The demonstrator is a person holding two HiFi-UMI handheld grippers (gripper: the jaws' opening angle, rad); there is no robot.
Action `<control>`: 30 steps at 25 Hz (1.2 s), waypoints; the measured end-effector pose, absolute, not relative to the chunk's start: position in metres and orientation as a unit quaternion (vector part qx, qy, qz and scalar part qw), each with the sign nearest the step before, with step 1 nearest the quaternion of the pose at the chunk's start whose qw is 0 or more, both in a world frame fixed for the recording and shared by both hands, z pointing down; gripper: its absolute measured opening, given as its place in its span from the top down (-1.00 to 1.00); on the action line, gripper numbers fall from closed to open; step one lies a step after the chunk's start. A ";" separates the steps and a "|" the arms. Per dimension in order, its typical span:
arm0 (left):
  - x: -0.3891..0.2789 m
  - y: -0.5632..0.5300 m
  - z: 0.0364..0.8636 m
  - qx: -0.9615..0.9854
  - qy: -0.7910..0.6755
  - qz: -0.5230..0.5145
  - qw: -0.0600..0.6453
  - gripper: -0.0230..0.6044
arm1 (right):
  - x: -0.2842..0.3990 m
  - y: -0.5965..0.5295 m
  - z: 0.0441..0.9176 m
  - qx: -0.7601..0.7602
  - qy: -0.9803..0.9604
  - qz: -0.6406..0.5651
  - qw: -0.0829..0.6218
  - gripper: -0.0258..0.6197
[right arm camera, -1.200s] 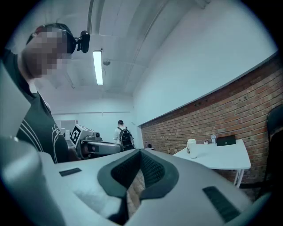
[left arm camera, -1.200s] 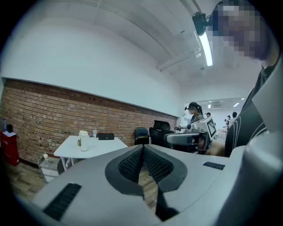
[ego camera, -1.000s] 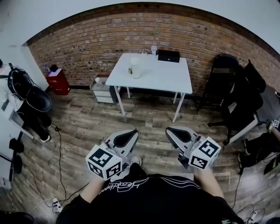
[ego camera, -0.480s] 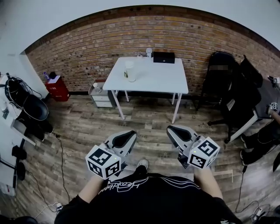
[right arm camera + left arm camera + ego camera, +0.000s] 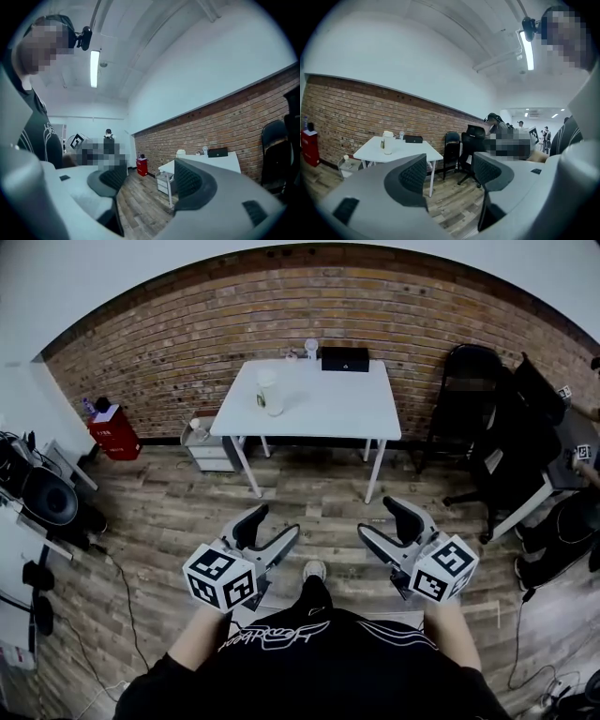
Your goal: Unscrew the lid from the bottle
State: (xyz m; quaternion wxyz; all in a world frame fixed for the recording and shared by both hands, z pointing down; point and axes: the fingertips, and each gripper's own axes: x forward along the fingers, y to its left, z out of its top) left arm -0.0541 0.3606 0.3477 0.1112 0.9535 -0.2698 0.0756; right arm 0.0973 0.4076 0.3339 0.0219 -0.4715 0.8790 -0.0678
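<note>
1. Wall (image 5: 187, 334): brick, right behind the table, runs full width.
2. Table (image 5: 319, 409): white, well ahead of the person. Nothing on it is w/in reach yet.
3. L claw (image 5: 272, 524) & R claw (image 5: 380, 518): both low by the body, well short of the table, aimed twd it. Jaws have just been opening. Both now stand wide w/ nothing btwn them, only floor beyond.
4. Box (image 5: 344, 359): black, at the table's back edge by the wall.
5. Bottle (image 5: 269, 395): upright on the table's left-rear part, apart from the box. Pale, small label on one side, too far for more detail. Prob. light & smooth-walled, so likely to slide or tip on the table if twisted unheld. Best pinned mid-body w/ one claw, firm but not crushing.
6. Lid (image 5: 266, 377): on top of the bottle, not yet unscrewed. Small & round, so the other claw should take it across its sides & turn. Slip is the main risk.
</note>
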 end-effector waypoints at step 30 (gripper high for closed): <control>-0.014 -0.050 0.451 0.927 -0.310 0.118 0.176 -0.20 | 0.155 0.012 0.381 -0.476 0.863 -0.163 -0.038 -0.12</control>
